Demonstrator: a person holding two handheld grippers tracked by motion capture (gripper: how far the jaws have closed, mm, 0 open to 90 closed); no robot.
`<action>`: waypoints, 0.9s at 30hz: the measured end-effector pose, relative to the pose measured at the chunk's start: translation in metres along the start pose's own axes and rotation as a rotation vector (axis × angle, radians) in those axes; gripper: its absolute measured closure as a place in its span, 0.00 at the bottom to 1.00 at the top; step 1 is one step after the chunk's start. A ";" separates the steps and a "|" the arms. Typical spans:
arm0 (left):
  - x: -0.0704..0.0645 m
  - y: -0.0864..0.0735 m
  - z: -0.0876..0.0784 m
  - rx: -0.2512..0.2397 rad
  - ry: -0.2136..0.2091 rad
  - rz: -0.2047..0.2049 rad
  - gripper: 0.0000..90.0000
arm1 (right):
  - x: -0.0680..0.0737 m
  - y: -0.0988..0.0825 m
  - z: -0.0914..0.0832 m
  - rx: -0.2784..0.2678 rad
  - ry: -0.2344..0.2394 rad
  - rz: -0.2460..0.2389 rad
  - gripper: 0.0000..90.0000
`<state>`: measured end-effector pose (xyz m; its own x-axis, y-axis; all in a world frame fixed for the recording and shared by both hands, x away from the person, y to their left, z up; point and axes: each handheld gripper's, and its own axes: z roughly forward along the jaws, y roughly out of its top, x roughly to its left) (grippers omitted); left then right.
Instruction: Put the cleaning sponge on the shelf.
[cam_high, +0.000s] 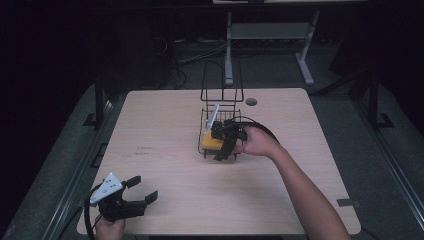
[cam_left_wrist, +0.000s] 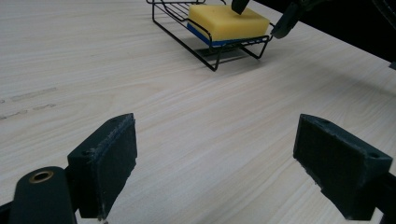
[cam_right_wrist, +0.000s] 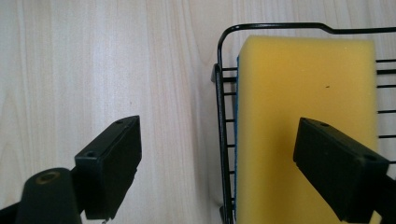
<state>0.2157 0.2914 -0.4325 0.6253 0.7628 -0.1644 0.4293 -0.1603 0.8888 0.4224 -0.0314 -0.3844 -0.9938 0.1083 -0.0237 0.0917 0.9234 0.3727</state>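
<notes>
Yellow sponge (cam_right_wrist: 306, 126) lies in the wire basket (cam_right_wrist: 223, 140) mid-desk, its long axis running along my right gripper (cam_right_wrist: 233, 172). That gripper hangs wide open above the basket's rim, one jaw over the sponge. My left gripper (cam_left_wrist: 215, 172), wide open too, sits well short of the basket.

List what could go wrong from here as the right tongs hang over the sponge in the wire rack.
1. The right tongs stand open astride the rack's rim, one jaw outside the wire rack and one over the sponge. Closing now would likely pinch wire along with sponge.
2. The rack looks light, so a snagged lift could drag or tip it.
3. The left tongs sit open far away, near the table edge, too distant to steady the rack.
</notes>
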 end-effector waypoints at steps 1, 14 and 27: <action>0.000 0.000 0.000 0.000 0.000 0.000 0.14 | 0.001 0.000 -0.001 -0.001 -0.001 -0.002 0.17; -0.001 0.000 0.000 0.003 -0.001 0.004 0.14 | 0.019 -0.007 -0.001 -0.014 -0.003 -0.002 0.17; 0.000 0.000 0.000 0.004 0.003 0.003 0.14 | 0.033 -0.021 -0.001 -0.030 -0.005 0.000 0.16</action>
<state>0.2159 0.2908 -0.4323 0.6248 0.7641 -0.1602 0.4295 -0.1650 0.8879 0.3881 -0.0475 -0.3922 -0.9935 0.1105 -0.0283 0.0901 0.9119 0.4004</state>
